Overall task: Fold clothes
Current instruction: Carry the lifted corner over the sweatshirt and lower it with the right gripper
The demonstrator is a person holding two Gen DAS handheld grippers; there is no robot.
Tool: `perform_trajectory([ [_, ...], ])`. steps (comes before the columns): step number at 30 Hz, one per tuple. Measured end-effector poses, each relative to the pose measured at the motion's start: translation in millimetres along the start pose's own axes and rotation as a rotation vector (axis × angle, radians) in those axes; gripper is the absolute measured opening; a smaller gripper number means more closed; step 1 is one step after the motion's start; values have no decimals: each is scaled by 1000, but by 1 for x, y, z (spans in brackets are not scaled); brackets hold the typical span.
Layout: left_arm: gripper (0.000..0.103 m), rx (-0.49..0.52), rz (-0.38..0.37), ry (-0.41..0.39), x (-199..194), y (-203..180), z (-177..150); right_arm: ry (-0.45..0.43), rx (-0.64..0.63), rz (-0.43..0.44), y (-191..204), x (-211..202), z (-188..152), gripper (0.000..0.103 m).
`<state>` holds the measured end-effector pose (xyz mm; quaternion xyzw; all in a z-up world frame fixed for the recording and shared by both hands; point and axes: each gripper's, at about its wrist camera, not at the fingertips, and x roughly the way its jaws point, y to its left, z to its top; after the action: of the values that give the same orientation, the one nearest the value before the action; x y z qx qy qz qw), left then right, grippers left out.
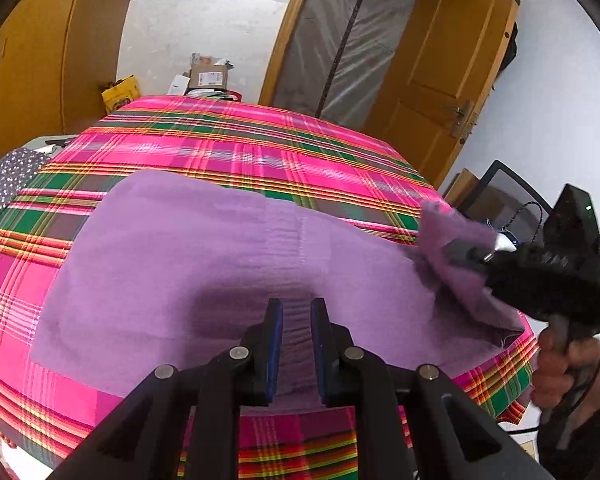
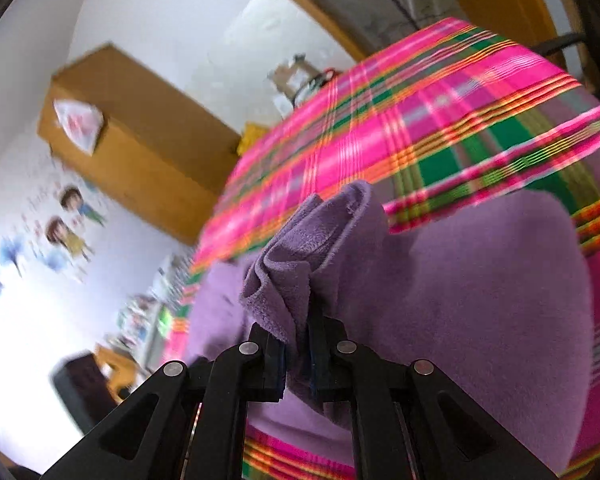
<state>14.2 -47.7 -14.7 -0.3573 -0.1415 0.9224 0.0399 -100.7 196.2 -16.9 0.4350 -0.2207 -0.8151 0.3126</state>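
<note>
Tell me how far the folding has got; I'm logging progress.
Done: the purple garment lies spread on the plaid cloth. In hand: both tongs grip it, left tongs at the near edge, right tongs holding a bunched corner. Left: no finished fold shows yet.

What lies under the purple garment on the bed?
Under the purple garment lies the pink plaid bedspread, showing on every side of it. Whatever sits beneath the garment's middle is covered. Both claws, left and right, pinch its near edge.
</note>
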Motion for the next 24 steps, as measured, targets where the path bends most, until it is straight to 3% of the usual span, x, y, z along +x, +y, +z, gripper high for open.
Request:
perform_trajectory([
  [4, 14, -18, 14, -3, -2, 8, 0, 31, -119, -142, 12, 20, -9, 10],
  [9, 14, -30, 24, -2, -3, 14, -1, 40, -201, -245, 19, 33, -17, 11],
  [24, 14, -16, 12, 20, 5, 10, -1, 46, -251, -305, 28, 38, -22, 15],
])
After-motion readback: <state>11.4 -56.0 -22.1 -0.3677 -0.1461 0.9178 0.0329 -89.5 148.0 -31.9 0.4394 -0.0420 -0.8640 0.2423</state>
